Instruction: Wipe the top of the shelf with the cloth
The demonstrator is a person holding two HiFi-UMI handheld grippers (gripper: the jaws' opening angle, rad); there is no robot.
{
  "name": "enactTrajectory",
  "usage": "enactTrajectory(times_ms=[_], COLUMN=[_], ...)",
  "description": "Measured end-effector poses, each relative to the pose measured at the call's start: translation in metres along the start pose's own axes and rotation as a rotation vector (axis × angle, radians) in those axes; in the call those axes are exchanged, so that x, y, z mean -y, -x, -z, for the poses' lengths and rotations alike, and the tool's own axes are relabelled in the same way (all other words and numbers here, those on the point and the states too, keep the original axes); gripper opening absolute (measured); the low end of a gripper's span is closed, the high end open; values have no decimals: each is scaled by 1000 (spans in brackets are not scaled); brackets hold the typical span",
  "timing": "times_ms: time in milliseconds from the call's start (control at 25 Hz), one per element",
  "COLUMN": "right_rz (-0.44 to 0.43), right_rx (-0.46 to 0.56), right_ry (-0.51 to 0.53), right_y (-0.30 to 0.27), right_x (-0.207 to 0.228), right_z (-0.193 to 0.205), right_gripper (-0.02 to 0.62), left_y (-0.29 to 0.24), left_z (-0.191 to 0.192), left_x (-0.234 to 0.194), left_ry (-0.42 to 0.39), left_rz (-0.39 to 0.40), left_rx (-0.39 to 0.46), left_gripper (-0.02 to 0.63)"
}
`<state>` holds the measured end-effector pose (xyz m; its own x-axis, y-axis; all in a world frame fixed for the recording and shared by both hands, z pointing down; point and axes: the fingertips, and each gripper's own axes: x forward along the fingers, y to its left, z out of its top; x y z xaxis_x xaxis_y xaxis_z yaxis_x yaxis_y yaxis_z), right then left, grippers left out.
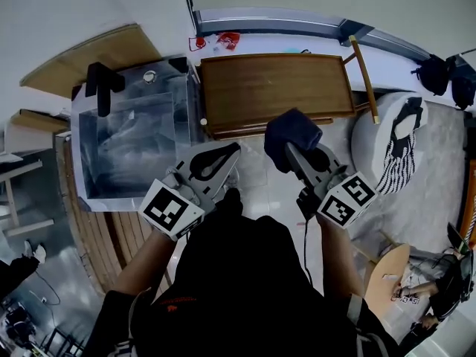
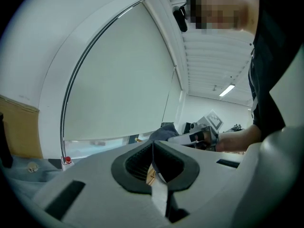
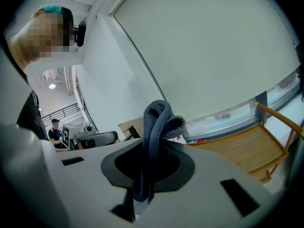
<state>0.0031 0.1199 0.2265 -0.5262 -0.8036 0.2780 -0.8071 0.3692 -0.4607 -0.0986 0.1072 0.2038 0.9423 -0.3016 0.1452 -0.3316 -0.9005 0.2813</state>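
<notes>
we find the right gripper (image 1: pixel 291 152) with its fingers pressed together on the dark blue cloth (image 1: pixel 292 131). in the right gripper view a folded loop of that cloth stands up out of the closed pads, and the rest is bunched over the fingertips. the left gripper (image 1: pixel 223 158) has its fingers closed flat against each other with nothing between them, and it hangs just left of the right fingers. the wooden shelf top (image 1: pixel 275 88) lies ahead of both pairs of fingers and below them. the cloth sits near its front edge, and we see no contact. we judge step 1, having the cloth in hand, done. the wiping is not yet begun: the cloth must go down beyond the fingertips onto the wood and sweep the whole top.
</notes>
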Motion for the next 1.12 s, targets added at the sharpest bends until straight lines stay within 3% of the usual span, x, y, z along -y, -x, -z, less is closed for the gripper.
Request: enactTrajectory(times_ms=[720,1120], right_rz=[-28,-113], right_rx=[-15,-97], right_ry=[-15,64], right_y=[-34,-71], right_x=[25,76], right_z=[-22,-46], right_gripper=[48,48], left_y=[-11,-49], left_z=[-16,-24], left_x=[-44,-75], left_ry=[-25,8], left_rz=[-62,-206], left_rx=[36,14], left_gripper=[25,25])
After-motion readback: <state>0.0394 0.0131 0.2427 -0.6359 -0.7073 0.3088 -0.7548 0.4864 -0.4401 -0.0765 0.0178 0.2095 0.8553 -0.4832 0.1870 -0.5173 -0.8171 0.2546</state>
